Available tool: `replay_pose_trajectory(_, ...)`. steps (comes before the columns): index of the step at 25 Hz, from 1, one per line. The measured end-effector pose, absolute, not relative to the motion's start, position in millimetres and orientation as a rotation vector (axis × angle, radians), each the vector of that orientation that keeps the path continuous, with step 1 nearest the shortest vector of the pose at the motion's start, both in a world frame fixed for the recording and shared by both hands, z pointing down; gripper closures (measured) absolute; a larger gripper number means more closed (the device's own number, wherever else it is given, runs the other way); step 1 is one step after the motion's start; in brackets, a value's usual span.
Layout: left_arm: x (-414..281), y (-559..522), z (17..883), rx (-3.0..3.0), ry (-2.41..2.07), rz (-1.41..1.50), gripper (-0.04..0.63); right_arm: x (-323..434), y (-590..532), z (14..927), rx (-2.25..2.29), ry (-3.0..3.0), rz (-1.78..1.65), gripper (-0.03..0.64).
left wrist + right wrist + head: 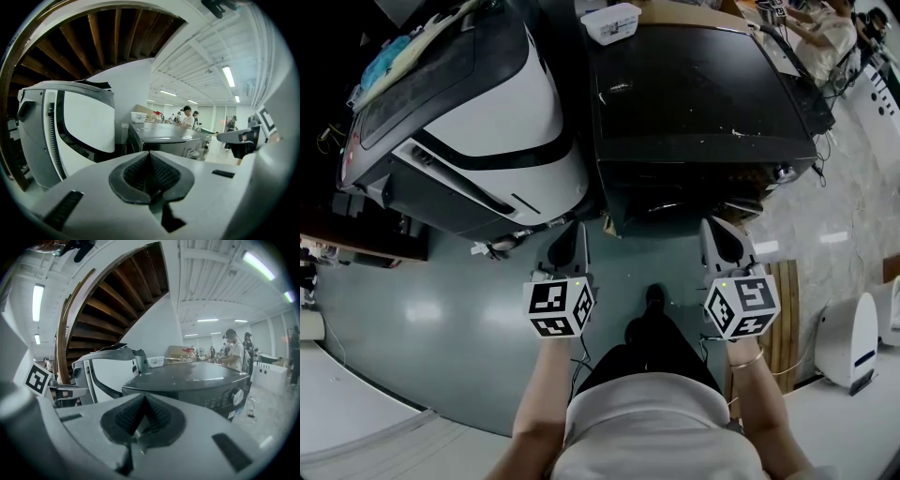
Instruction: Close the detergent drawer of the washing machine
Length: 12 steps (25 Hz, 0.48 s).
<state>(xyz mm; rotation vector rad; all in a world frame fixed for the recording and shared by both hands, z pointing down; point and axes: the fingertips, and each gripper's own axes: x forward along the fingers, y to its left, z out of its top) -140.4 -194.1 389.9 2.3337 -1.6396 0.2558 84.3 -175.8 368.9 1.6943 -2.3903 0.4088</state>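
The dark grey washing machine (pixel 703 94) stands right ahead, its control panel and knob (pixel 240 396) facing me. The front edge shows in the head view, but I cannot make out the detergent drawer or how far it stands out. My left gripper (pixel 572 246) hovers before the machine's left front corner, shut with nothing in it; its pads (pixel 161 173) meet. My right gripper (pixel 722 242) is held before the right part of the front, likewise shut and empty, pads (pixel 157 416) together. Both point slightly downward and touch nothing.
A white and grey machine (pixel 469 103) stands close on the left of the washer. A white tub (pixel 611 22) sits at the back of the washer's top. People work at tables at the back right (pixel 820 33). A white appliance (pixel 848 337) stands at the right.
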Motion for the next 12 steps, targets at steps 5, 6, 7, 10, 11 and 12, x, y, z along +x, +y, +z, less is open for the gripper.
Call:
replay_pose_trajectory(5, -140.4, -194.7, 392.8, 2.329, -1.635, 0.255, 0.600, 89.3, -177.8, 373.1, 1.706, -2.381, 0.440, 0.615)
replay_pose_trajectory(6, -139.8, -195.1, 393.6, 2.328, -1.632, 0.255, 0.600, 89.5, -178.5, 373.3, 1.706, -2.382, 0.439, 0.615)
replay_pose_trajectory(7, -138.9, -195.4, 394.5, 2.327, -1.629, 0.256, 0.600, 89.7, -179.1, 373.6, 1.704, -2.384, 0.439, 0.615)
replay_pose_trajectory(10, -136.1, -196.4, 397.5, 2.319, -1.617, 0.254, 0.600, 90.0, -180.9, 375.5, 1.696, -2.384, 0.441, 0.615)
replay_pose_trajectory(11, -135.1, -196.8, 398.3, 2.316, -1.613, 0.252, 0.600, 90.1, -181.5, 376.1, 1.692, -2.384, 0.441, 0.615)
replay_pose_trajectory(12, -134.1, -197.3, 399.2, 2.312, -1.609, 0.250, 0.600, 90.2, -182.2, 376.6, 1.689, -2.383, 0.441, 0.615)
